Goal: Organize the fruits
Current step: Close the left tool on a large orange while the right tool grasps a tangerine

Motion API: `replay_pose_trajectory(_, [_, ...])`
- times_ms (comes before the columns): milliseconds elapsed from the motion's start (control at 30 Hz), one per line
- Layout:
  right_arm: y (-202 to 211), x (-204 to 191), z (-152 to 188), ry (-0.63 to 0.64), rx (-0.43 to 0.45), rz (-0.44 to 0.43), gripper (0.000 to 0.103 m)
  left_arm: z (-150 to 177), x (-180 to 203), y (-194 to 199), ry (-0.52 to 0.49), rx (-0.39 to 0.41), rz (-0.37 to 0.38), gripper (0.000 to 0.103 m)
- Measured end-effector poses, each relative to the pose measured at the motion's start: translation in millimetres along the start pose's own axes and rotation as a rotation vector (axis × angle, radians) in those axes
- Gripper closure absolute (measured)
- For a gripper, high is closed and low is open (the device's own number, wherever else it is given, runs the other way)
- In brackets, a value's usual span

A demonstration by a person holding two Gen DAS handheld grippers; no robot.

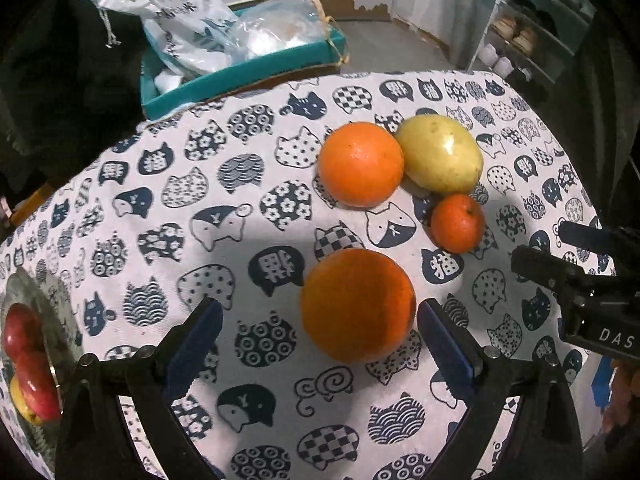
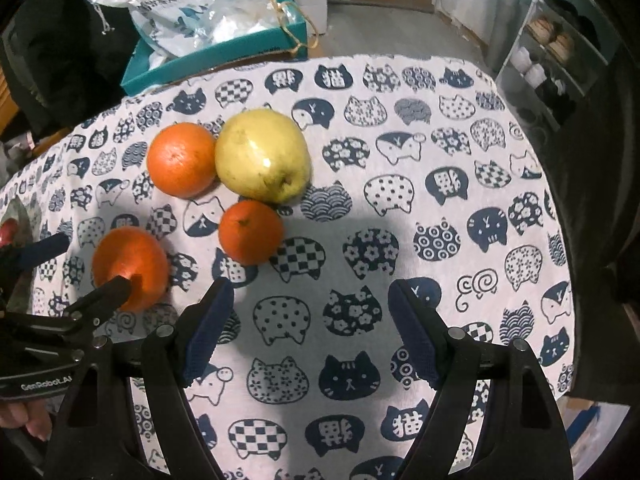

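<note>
Orange (image 1: 357, 305) on the cat-print tablecloth (image 1: 240, 240), framed between wide-spread jaws of left gripper (image 1: 320, 344), right gripper (image 2: 310, 320) likewise agape over bare cloth: pickup stage, probably calling next for closing, then carrying to the fruit plate (image 1: 48, 312).

Left wrist view, lower left edge: plate (image 1: 28, 292) cut by the frame, only part of its rim shows; red apples (image 1: 26, 356) on it partly out of frame, yellow fruit (image 1: 22, 406) beneath them mostly hidden.

Right wrist view, lower left: near orange (image 2: 130, 256) partly covered by a finger of the left gripper (image 2: 86, 268). Far left edge: plate a sliver only.

Shelf items (image 2: 548, 36), upper right: too small to identify.

Bag print (image 2: 168, 4), upper left: illegible.
</note>
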State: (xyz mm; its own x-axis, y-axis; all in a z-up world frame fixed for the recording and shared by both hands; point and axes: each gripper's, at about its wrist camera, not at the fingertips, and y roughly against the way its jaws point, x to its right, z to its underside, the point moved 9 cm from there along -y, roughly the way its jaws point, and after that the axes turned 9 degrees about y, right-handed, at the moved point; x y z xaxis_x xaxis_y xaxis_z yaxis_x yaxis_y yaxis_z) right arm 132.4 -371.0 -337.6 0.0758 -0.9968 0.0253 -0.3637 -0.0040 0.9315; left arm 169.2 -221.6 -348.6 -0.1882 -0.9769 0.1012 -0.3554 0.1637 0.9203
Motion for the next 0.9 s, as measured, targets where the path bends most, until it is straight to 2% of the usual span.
replay_pose_trajectory(467, [-12.0, -0.5, -7.3, -0.015, 0.015, -0.038, 0.023, 8.4, 11.1, -26.8, -0.004, -0.05, 0.051, 0.006])
replay_pose_trajectory(567, [-14.7, -3.6, -10.4, -0.012, 0.02, -0.048, 0.023, 9.2, 14.0, -30.0, -0.003, -0.063, 0.068, 0.023])
replay_pose_trajectory(633, [-17.1, -5.6, -13.8, -0.013, 0.025, -0.058, 0.023, 11.1, 16.8, -30.6, 0.007, -0.082, 0.112, 0.033])
replay_pose_trajectory(900, [-31.9, -24.1, -24.1, 0.031, 0.029, -0.097, 0.023, 13.0, 7.3, -24.9, 0.021, -0.065, 0.085, 0.036])
